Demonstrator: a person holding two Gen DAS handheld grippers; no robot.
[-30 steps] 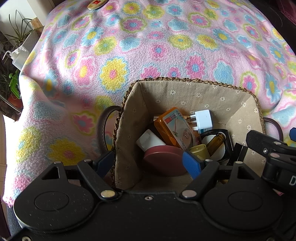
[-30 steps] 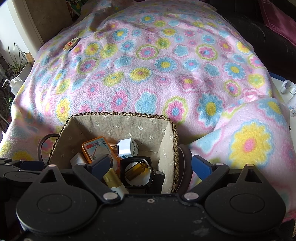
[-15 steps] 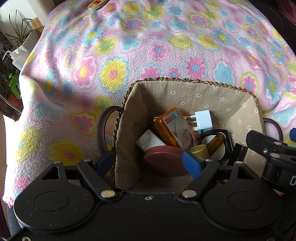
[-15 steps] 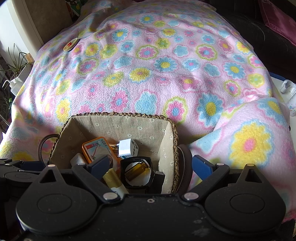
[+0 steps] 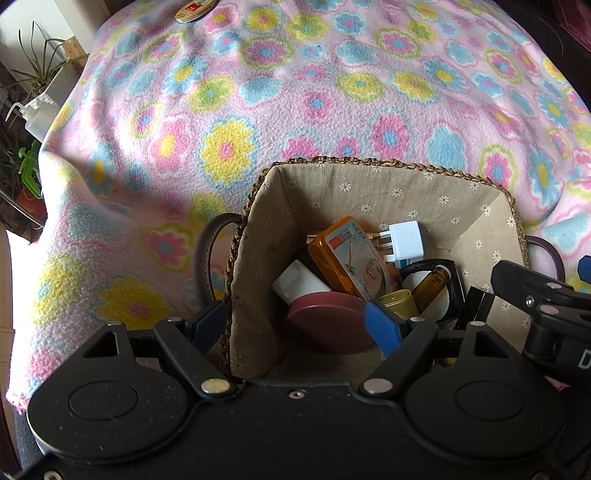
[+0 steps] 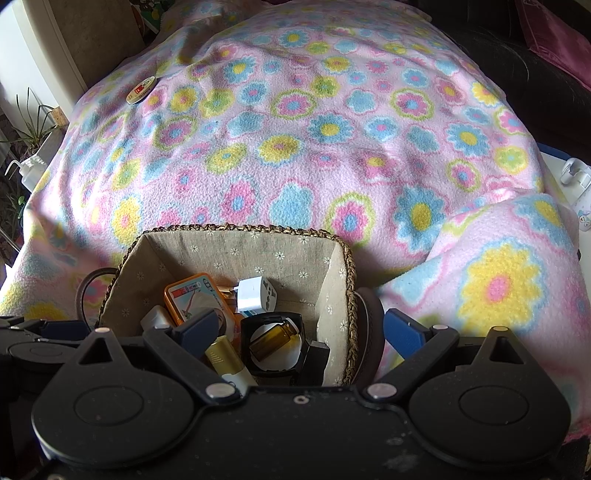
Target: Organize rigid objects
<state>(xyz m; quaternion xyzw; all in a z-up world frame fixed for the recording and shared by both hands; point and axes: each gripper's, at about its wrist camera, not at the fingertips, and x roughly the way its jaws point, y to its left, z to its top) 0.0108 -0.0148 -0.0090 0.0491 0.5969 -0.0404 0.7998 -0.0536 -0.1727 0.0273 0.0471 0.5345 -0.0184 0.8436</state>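
Note:
A woven basket (image 5: 388,164) with a beige lining sits on the flowered blanket and shows in the right wrist view too (image 6: 236,230). It holds an orange case (image 5: 351,254), a white plug adapter (image 5: 404,238), a maroon round compact (image 5: 327,325), a white tube (image 5: 299,282), an amber vial (image 5: 430,284) and a gold cap (image 5: 397,301). My left gripper (image 5: 295,325) is open, its jaws straddling the basket's left wall. My right gripper (image 6: 299,330) is open, its jaws straddling the basket's right wall (image 6: 349,295).
A small round tin (image 6: 140,90) lies far off on the blanket (image 6: 332,129), also at the top of the left wrist view (image 5: 194,5). Potted plants and a white spray bottle (image 5: 35,114) stand off the left edge. A white object (image 6: 578,181) sits at the right.

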